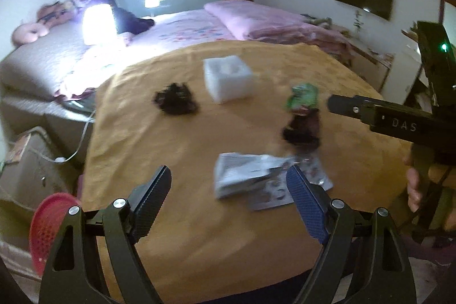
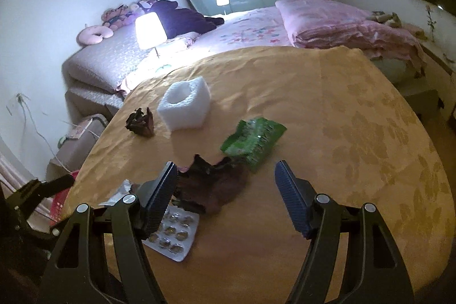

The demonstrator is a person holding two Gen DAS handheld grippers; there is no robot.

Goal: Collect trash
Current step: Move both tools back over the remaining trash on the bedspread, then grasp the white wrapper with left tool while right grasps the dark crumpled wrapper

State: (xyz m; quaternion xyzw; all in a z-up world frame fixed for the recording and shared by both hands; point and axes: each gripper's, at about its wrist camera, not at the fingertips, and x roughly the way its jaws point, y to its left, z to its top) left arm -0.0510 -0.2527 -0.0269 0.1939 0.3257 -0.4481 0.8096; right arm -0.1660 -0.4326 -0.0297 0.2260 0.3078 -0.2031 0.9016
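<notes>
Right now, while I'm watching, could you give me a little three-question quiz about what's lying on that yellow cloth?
1. True or false: the foam block touches the green packet.
2. Which lies nearest the right gripper? A) the blister pack B) the foam block C) the small dark wad
3. Fill in: neither the left gripper nor the right holds anything; both sets of jaws stand ____.

Key: 1 false, bare cloth lies between them. 2 A. 3 open.
</notes>
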